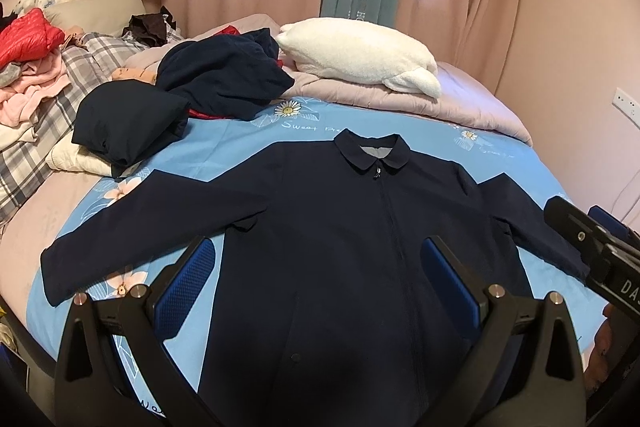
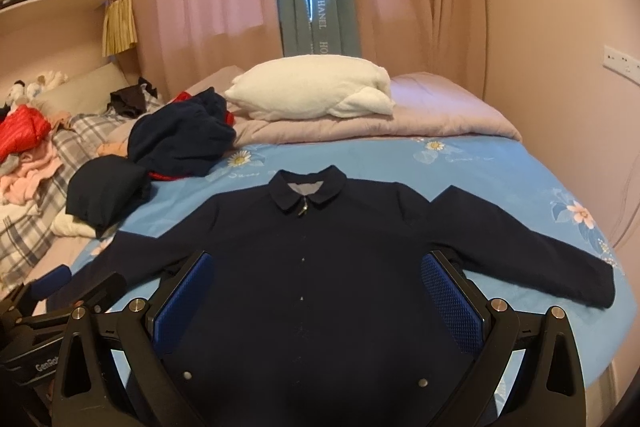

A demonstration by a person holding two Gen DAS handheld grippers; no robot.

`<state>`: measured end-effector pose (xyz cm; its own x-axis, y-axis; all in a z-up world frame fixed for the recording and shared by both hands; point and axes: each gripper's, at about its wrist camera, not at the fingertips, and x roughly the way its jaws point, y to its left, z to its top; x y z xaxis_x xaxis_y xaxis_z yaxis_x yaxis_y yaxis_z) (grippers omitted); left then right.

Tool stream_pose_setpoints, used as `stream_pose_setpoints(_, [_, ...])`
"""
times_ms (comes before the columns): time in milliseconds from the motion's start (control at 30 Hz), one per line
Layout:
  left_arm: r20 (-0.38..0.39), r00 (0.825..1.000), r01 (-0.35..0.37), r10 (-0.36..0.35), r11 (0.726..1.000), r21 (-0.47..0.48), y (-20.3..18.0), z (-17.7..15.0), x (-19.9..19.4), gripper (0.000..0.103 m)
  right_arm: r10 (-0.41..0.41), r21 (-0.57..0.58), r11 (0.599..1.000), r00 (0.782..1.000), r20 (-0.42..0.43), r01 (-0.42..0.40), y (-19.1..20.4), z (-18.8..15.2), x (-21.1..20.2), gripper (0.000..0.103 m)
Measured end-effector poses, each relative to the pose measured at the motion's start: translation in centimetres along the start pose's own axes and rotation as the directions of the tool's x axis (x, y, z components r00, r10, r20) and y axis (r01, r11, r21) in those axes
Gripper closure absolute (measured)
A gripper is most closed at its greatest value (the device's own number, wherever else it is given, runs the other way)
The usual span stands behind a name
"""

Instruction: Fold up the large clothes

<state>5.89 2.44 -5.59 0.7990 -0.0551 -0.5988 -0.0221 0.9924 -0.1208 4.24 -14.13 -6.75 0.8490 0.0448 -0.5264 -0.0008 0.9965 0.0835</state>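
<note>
While both grippers hover above its hem, the navy jacket [image 1: 340, 227] lies flat, sleeves spread, on the blue bedsheet [image 1: 240, 139]. Left gripper [image 1: 316, 283] and right gripper [image 2: 316, 291]: jaws wide apart, gripping nothing.

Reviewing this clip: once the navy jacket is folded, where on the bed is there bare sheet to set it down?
Bare blue sheet lies between the jacket collar and the lilac quilt, running toward the right sleeve. A smaller patch sits under the left sleeve. The headboard side is crowded: dark clothes pile, plaid bedding. Both claws, left and right, are open.
</note>
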Motion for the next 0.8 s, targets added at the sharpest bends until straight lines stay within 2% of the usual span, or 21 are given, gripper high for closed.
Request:
stream_pose_setpoints(333, [-0.007, 1.000, -0.028, 0.028, 1.000, 0.007, 0.24, -0.64, -0.34, 0.000, 0.033, 0.000, 0.999, 0.999, -0.007, -0.033, 0.21, -0.30, -0.46, 0.001])
stream_pose_setpoints(800, [-0.017, 0.999, -0.031, 0.031, 0.999, 0.006, 0.63, -0.97, -0.33, 0.000, 0.049, -0.005, 0.999, 0.999, -0.018, -0.049, 0.90, -0.37, -0.42, 0.001])
